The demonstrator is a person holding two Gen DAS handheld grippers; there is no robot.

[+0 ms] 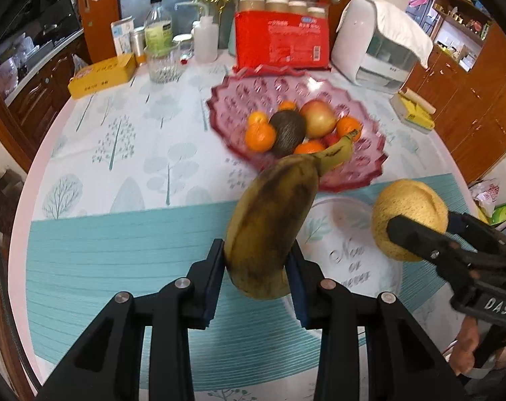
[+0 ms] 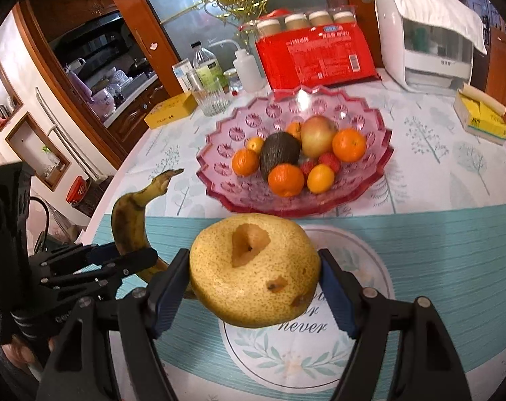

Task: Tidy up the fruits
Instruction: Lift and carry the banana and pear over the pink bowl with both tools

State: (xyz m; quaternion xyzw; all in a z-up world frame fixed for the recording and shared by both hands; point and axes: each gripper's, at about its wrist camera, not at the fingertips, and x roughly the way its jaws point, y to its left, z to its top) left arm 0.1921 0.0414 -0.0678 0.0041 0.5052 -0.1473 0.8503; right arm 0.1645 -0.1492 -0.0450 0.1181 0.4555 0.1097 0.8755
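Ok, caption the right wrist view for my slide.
Right gripper holds a yellow pear above the plate, facing the pink fruit bowl; left gripper grips a banana.

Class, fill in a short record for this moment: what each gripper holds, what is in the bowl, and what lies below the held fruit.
left gripper: shut on banana
right gripper: shut on pear
pink bowl: oranges, avocado, apple, small red fruits
below held fruit: white plate on teal mat
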